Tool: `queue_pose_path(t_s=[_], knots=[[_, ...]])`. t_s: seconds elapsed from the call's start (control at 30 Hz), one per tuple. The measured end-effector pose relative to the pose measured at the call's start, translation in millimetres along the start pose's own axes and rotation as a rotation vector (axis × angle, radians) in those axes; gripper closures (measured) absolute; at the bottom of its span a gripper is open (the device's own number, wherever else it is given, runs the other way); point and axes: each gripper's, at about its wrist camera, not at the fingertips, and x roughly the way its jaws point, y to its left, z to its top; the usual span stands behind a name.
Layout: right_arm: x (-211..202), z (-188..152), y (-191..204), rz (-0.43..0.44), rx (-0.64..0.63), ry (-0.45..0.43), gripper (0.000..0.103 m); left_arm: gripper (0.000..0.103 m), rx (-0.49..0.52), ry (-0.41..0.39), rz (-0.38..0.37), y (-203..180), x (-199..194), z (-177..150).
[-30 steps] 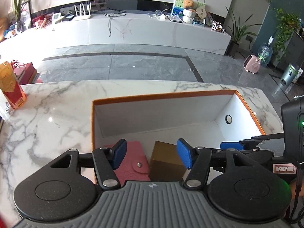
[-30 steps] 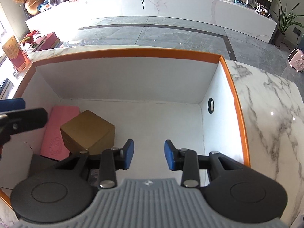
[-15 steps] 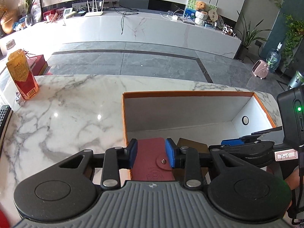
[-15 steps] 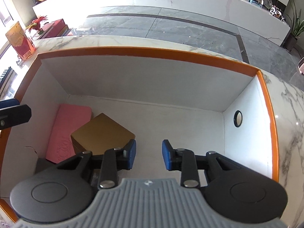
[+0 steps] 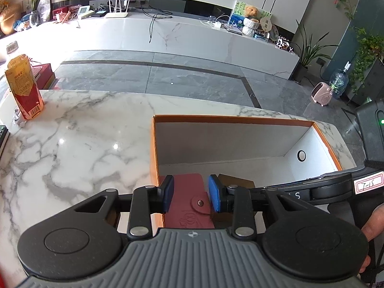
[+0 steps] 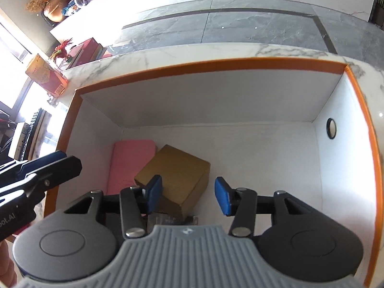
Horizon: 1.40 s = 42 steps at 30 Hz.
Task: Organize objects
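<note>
A white box with an orange rim (image 6: 216,63) (image 5: 228,119) stands on the marble table. On its floor a pink wallet (image 6: 130,160) lies flat beside a gold carton (image 6: 177,165). My right gripper (image 6: 187,195) hovers inside the box over the carton's near corner. Its jaws are opening and the pads touch nothing. My left gripper (image 5: 191,194) hangs above the box's left rim, open at a narrow gap. The wallet (image 5: 189,192) shows far below between its pads, next to the carton (image 5: 237,180). Seen from the right wrist, the left gripper (image 6: 60,162) holds nothing.
A red and yellow drink carton (image 5: 24,88) stands at the far left of the marble table (image 5: 84,132), with crumpled paper (image 5: 19,120) beside it. The box's right wall has a round hole (image 6: 331,128). A grey shiny item (image 6: 172,219) lies under my right gripper.
The left jaws narrowed and that gripper drifted left, over the box's left rim. The right jaws narrowed, then widened, and that gripper tipped further down. Wallet and gold carton stayed put.
</note>
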Motion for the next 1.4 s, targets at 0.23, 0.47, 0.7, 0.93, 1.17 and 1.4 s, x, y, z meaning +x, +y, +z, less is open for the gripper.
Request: queue_pose_path(t_s=[0.23,0.47,0.7,0.93,1.17,1.4], knots=[[-0.4,3.1,2.1,-0.093,-0.078,-0.030,0.065,0.066,0.002,0.002,-0.007,3.0,0.9,-1.3],[-8.9,6.6,-5.2,0.023,0.013,-0.020,0.045,0.066,-0.011,0.005,-0.022,5.9,1.4,-2.6],[3.0,-5.2,17.5,0.015,-0.098,0.039,0.051,0.066,-0.017,-0.001,-0.025,7.2,-2.6,-2.7],[7.1,-10.0,14.4,-0.101,-0.193,0.046,0.065,0.066,-0.019,-0.004,-0.029,8.0,-3.1,-2.5],[-3.4,9.4,-4.0,-0.050,-0.067,-0.019,0.048,0.066,-0.031,-0.007,-0.031,9.1,-2.6,-0.6],[24.3,33.3,-4.4,0.029,0.090,0.020,0.036,0.066,-0.033,-0.004,-0.032,9.7,-0.1,1.2]])
